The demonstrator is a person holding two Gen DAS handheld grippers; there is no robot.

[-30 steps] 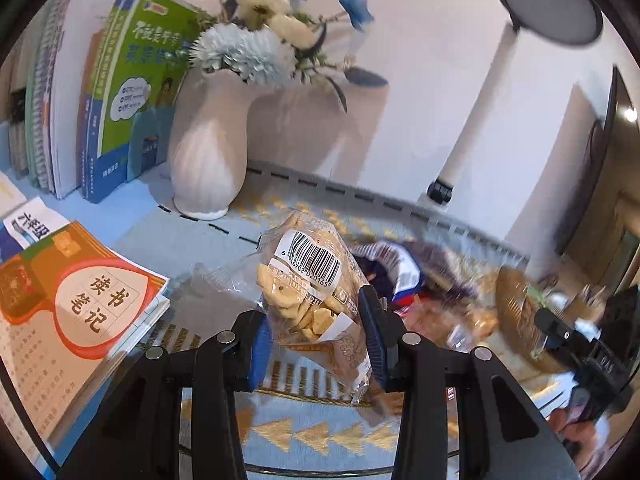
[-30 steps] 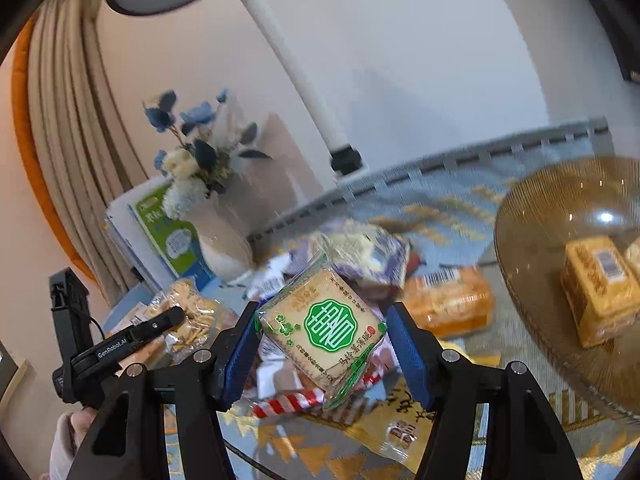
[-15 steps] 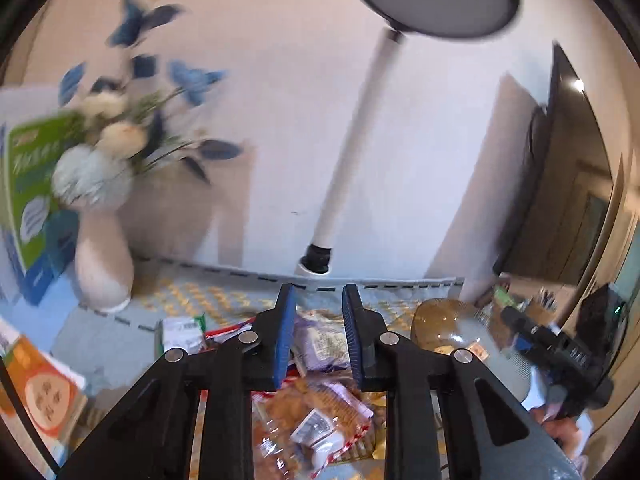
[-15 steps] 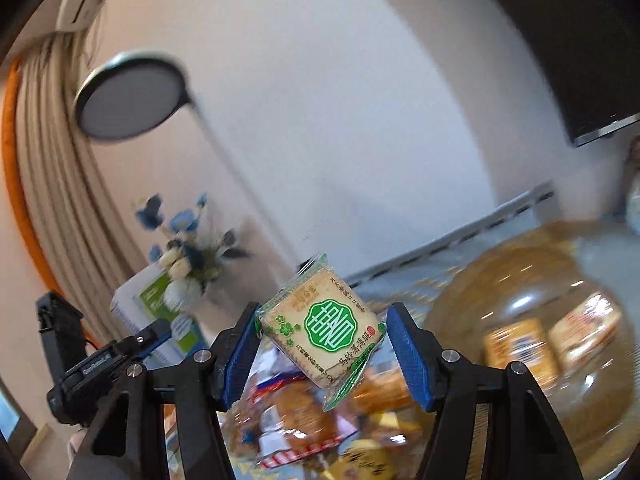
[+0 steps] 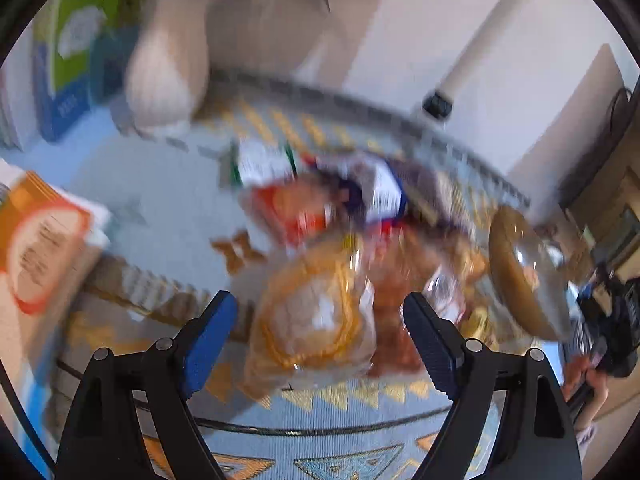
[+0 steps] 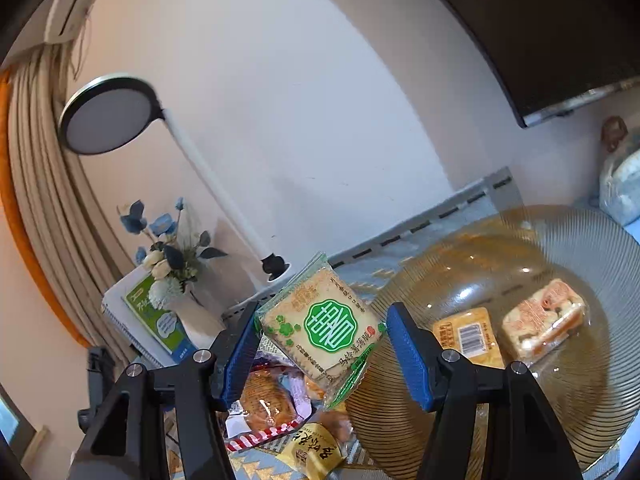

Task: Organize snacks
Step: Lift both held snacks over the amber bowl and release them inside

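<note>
Gripping a green-label cracker packet (image 6: 326,330), the right tool (image 6: 320,354) has it pinched corner to corner between its blue pads, tilted like a diamond, held up in the air at the near-left rim of the ribbed amber glass plate (image 6: 568,412). Two wrapped snacks lie on that plate: a yellow barcode packet (image 6: 468,336) and, just right of it, a clear-wrapped cake slice (image 6: 542,320).

Left tool (image 5: 318,342) is opening, jaws wide, nothing pressed by the blue pads; left view heavily motion-blurred. A clear bag with a round golden pastry (image 5: 316,316) lies on the table between the jaws, not touching either pad as far as the blur allows. Behind it a snack pile (image 5: 344,200) of red, white and blue wrappers, details unreadable. Same amber plate sits at the right edge of the left view, near the pile.

Patterned blue and yellow table mat (image 5: 352,408) under everything. White ribbed vase (image 5: 164,80) with blue and white flowers at back left, books (image 5: 68,64) standing beside it, orange-covered book (image 5: 36,256) flat at left. White lamp pole (image 6: 216,184) with a round head against the wall.
</note>
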